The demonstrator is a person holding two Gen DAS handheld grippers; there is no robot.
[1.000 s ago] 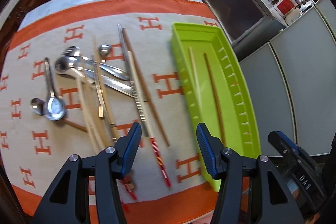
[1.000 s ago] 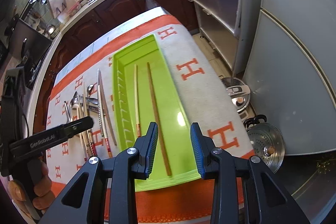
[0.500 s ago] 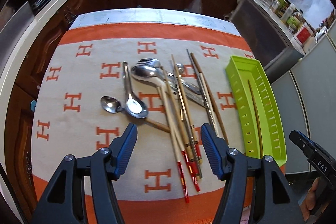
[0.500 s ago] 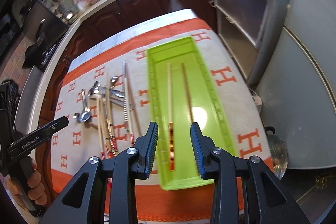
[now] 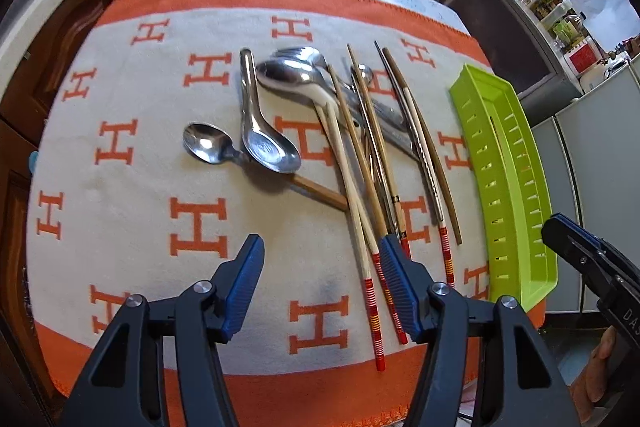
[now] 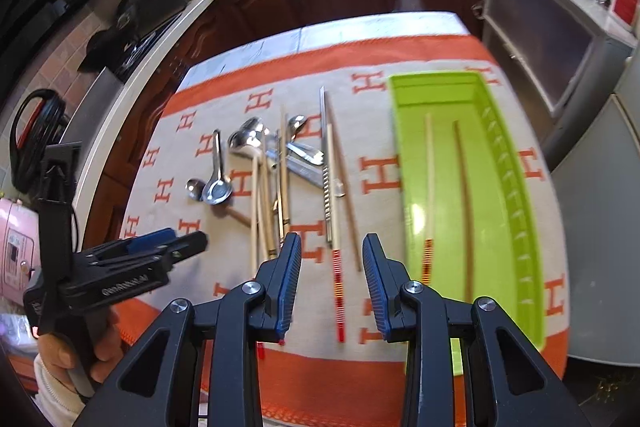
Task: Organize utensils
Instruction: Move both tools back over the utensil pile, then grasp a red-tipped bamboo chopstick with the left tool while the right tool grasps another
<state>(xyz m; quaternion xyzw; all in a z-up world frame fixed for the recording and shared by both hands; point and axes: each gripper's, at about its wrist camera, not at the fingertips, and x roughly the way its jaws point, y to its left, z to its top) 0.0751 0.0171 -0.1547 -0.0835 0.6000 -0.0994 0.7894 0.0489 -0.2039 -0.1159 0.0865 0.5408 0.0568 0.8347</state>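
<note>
A cream blanket [image 5: 132, 195] patterned with orange H's covers the table, and a lime-green tray [image 6: 404, 131] lies along its right side, already holding two chopsticks [image 6: 429, 187] lengthwise. Left of the tray sits the unsorted heap: chopsticks [image 5: 352, 183] fanned over steel spoons [image 5: 272, 147] and what looks like a fork, though blur makes that uncertain. These sticks are light, stiff and smooth, likely to roll; pinching near the red-banded ends [image 5: 370, 291] seems safest. The left gripper [image 5: 322, 287] hangs parted and empty, its jaws having just narrowed slightly; the right gripper [image 6: 332, 287] is also parted, holding nothing.
</note>
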